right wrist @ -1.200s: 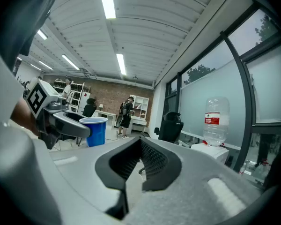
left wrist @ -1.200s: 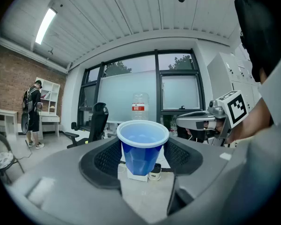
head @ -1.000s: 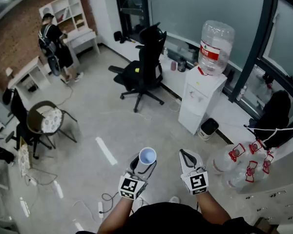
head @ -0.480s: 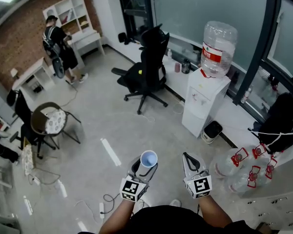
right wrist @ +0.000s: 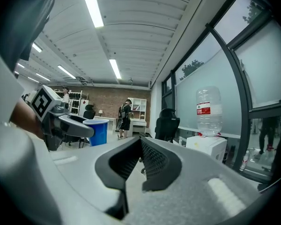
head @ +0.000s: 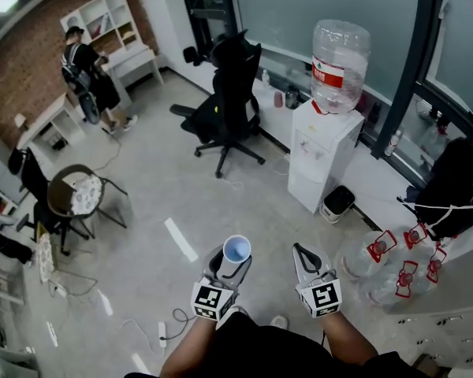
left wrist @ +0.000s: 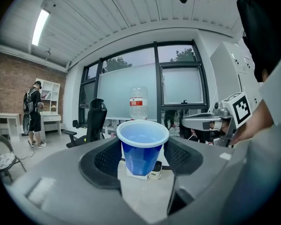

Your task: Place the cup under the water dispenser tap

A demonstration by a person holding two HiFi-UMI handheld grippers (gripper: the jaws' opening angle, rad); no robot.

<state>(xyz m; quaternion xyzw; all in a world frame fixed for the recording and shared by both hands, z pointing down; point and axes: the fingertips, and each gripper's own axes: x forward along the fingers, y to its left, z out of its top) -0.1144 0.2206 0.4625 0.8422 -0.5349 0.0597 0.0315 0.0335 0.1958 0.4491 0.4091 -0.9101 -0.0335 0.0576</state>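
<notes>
One cup [head: 236, 250], one water dispenser [head: 322, 161], two claws [head: 227, 268] [head: 299, 250], one office chair [head: 227, 107].

The left forearm [head: 183, 354] and right forearm [head: 345, 343] reach forward from the body, side by side but apart; the left gripper [head: 228, 267] points roughly level, its jaws spread wide and pressing either side of an upright blue cup [head: 236, 251]; the right gripper [head: 300, 252] lies level, jaws meeting at the tips with nothing between.
</notes>
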